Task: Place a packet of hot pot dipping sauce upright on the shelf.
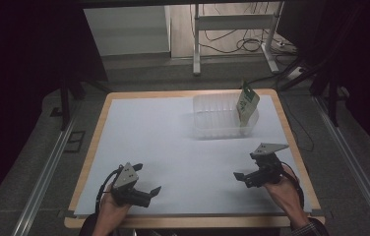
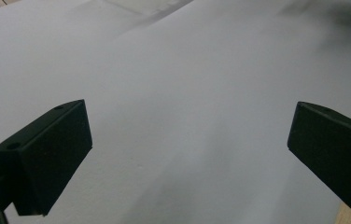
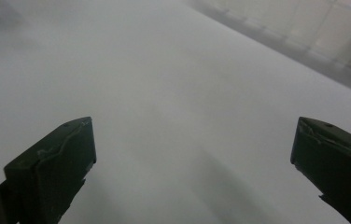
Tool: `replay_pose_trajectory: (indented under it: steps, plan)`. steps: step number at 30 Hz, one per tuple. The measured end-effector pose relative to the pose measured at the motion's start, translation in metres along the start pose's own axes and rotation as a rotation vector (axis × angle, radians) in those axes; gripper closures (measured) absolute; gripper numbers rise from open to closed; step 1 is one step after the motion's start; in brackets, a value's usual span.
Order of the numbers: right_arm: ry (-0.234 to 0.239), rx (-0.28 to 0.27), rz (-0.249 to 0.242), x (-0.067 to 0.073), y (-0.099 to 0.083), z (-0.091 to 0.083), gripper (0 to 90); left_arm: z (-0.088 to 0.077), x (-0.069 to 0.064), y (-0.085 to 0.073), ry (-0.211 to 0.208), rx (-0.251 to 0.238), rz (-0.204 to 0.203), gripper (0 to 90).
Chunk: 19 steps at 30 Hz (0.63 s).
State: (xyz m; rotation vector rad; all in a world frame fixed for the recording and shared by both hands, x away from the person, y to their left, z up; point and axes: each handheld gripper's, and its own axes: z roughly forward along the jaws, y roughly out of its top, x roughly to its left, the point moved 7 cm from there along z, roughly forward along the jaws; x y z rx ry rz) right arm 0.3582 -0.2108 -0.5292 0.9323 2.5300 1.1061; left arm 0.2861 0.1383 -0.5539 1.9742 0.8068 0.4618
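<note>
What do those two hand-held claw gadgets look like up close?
Each is a black handheld tool. The left claw and right claw each end in two chunky black wedge-shaped jaws with small holes on top. A grey three-cornered plate sits on each, a black cable trails back, and a dark checked cuff shows at the right wrist.

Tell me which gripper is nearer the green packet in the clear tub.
Right. The right gripper sits near the table's front right, below the packet; the left gripper is at the front left, diagonally farther away. Both are open.
</note>
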Motion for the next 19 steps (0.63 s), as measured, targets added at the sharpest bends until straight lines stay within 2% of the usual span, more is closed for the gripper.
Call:
replay_pose_trajectory:
  steps: [7, 12, 19]
  plan:
    - [0.001, 0.014, 0.003, 0.001, -0.010, 0.003, 0.0, 0.000, 0.000, -0.001, 0.001, 0.005, 0.002, 0.0]
    - [0.002, 0.046, -0.001, -0.001, -0.018, 0.009, 0.0, 0.001, -0.001, -0.001, 0.003, 0.011, 0.005, 0.0]
    - [-0.003, 0.046, 0.011, -0.005, -0.020, 0.009, 0.0, 0.001, 0.000, 0.000, 0.000, 0.003, 0.001, 0.0]
